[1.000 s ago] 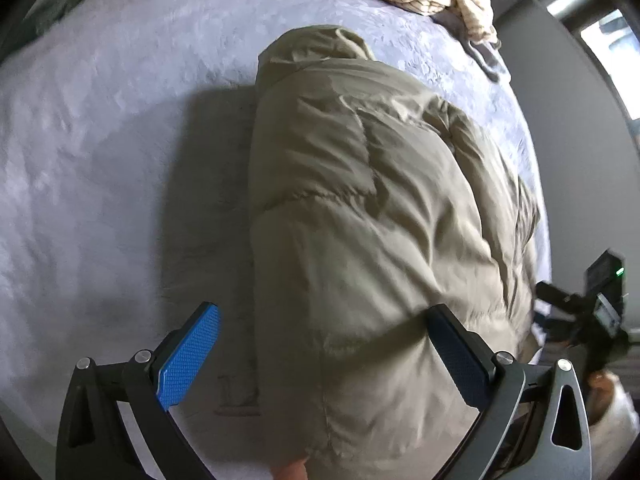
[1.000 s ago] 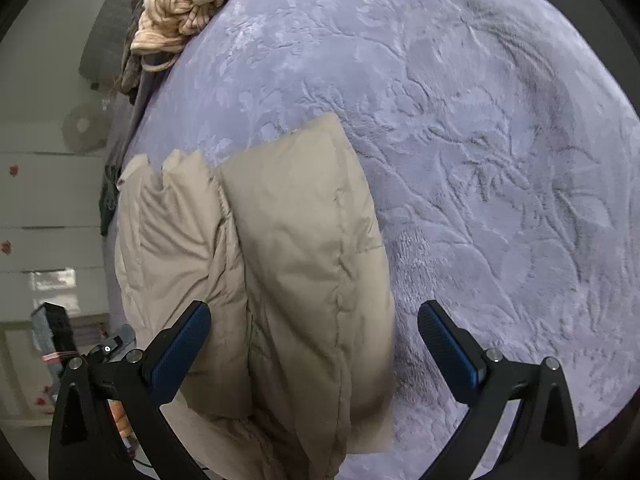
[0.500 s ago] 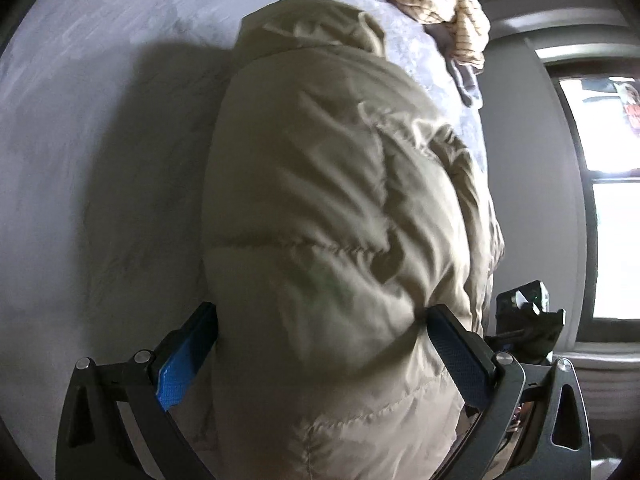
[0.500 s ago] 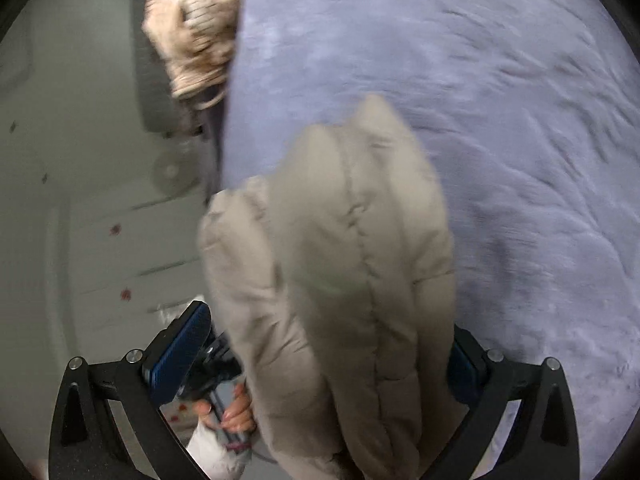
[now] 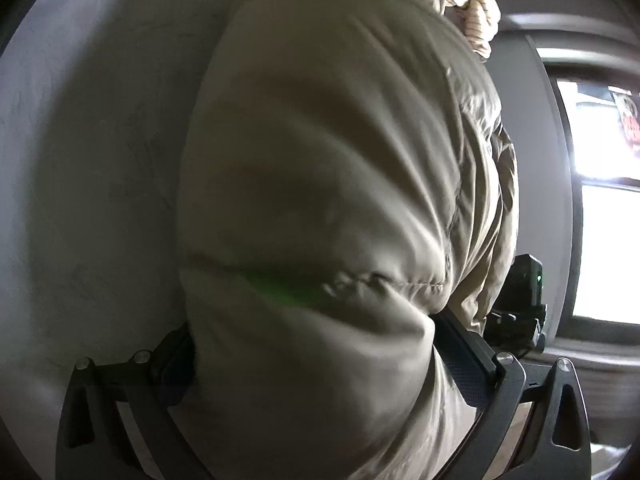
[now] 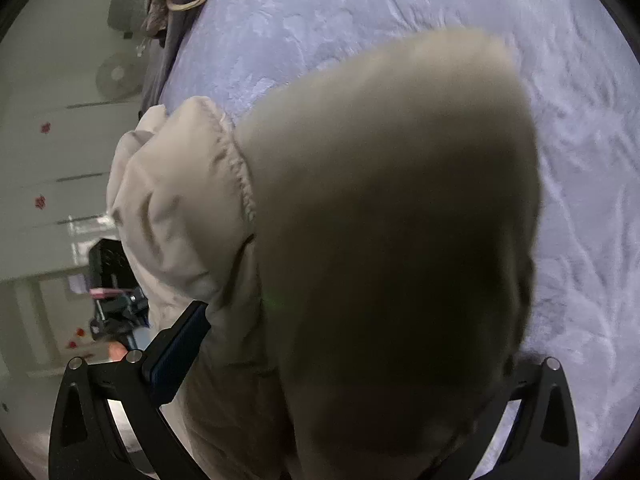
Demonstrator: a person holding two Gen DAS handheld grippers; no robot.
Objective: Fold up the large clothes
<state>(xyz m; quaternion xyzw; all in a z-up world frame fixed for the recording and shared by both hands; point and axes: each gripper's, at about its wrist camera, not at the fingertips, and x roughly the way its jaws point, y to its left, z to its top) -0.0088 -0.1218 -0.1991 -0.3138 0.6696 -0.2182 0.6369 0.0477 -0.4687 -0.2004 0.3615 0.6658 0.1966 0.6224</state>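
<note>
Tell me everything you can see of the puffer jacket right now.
The puffer jacket is beige-khaki, with smooth, slightly shiny quilted fabric, stitched seams between puffed panels and a gathered elastic edge. It is bunched into a thick bundle filling both wrist views. It sits between the fingers of the left gripper and of the right gripper, bulging over them. Behind it lies the lavender bedspread. The near part is blurred in the right wrist view; whether it touches the bed cannot be told.

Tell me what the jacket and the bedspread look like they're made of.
Jacket: likely smooth, slightly shiny synthetic shell over puffy filling; it bulges between stitched quilt seams. Bedspread: seemingly plush, matte lavender fleece or velvet; embossed patterns show in its nap.
</note>
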